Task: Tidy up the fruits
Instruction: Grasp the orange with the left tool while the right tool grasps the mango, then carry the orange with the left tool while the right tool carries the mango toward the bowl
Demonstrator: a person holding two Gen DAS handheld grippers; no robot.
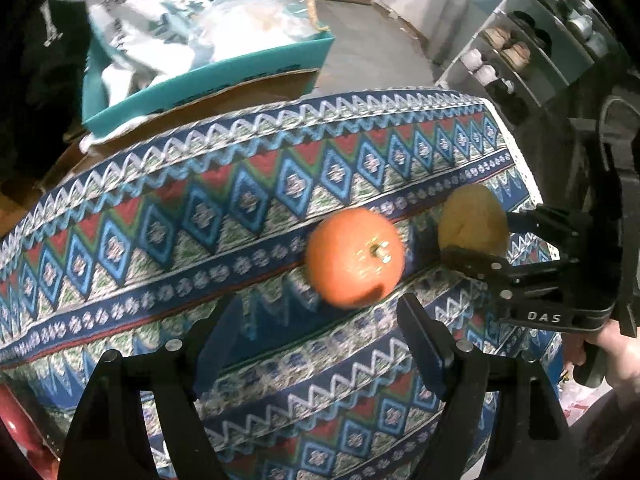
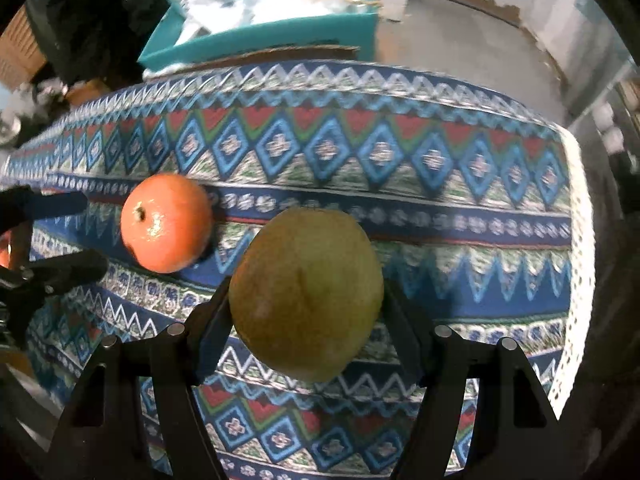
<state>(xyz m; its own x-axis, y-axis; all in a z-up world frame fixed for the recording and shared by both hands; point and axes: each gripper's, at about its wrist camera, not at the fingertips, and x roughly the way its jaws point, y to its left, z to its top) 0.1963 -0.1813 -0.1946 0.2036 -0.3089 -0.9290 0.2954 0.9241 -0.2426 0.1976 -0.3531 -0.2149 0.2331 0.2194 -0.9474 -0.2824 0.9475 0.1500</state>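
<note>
An orange point(image 1: 355, 257) lies on the patterned tablecloth point(image 1: 200, 216), just beyond my open left gripper point(image 1: 320, 312), which holds nothing. The orange also shows in the right wrist view point(image 2: 166, 222), left of centre. My right gripper point(image 2: 306, 296) is shut on a yellow-green pear point(image 2: 308, 292) and holds it over the cloth point(image 2: 440, 200). In the left wrist view the right gripper point(image 1: 476, 234) comes in from the right with the pear point(image 1: 472, 226) between its fingers, right of the orange. In the right wrist view the left gripper point(image 2: 90, 236) stands open at the left edge.
A teal box point(image 1: 208, 76) with plastic bags stands on cardboard behind the table. A shoe rack point(image 1: 532, 48) stands at the back right. The table's right edge point(image 2: 576, 240) has a white lace trim. A red chair part point(image 1: 20, 420) shows at lower left.
</note>
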